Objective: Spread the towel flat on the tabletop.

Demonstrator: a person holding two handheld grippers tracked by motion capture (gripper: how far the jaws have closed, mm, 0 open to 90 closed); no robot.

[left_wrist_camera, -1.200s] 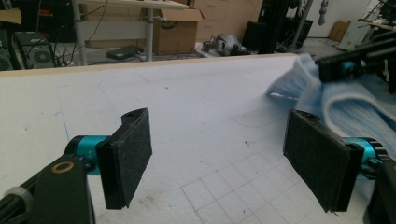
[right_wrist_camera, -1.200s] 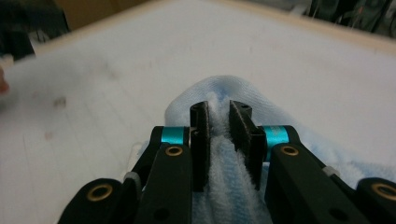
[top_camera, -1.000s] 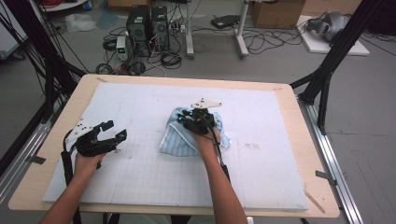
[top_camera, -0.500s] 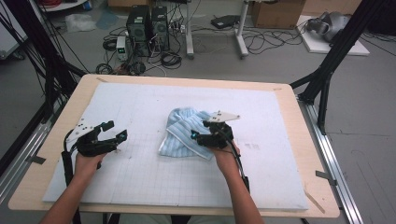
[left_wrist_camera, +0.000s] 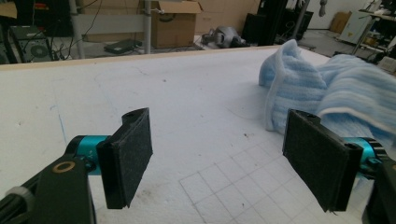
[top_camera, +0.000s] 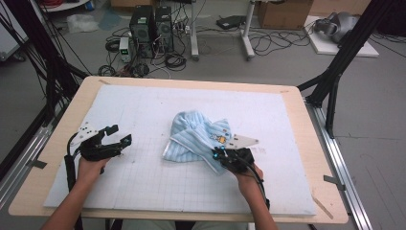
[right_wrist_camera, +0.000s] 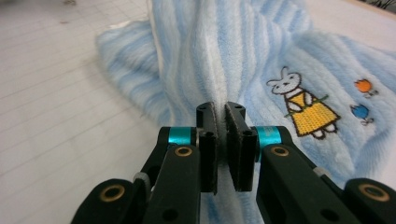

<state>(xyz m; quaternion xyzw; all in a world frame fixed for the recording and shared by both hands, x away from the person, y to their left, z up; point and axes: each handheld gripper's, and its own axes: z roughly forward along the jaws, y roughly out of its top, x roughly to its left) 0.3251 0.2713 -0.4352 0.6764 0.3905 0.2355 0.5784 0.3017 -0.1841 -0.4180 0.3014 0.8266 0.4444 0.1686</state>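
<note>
Wooden bench [top_camera: 306, 124], pale rim exposed all round; white gridded foam mat [top_camera: 143, 177] covers most of its top; crumpled blue striped towel [top_camera: 191, 139] lies on mat, just right of mat's centre.

White gridded foam mat [top_camera: 143, 187] covers wooden table [top_camera: 306, 143], bare wood rim all round. Far side on floor: two black PC towers [top_camera: 151, 26] w/ cable tangle [top_camera: 172, 60] beside. Cardboard boxes [top_camera: 282, 12] far right, another [left_wrist_camera: 175, 21] behind table edge. Black frame struts [top_camera: 335, 72] at right, more at left.
</note>
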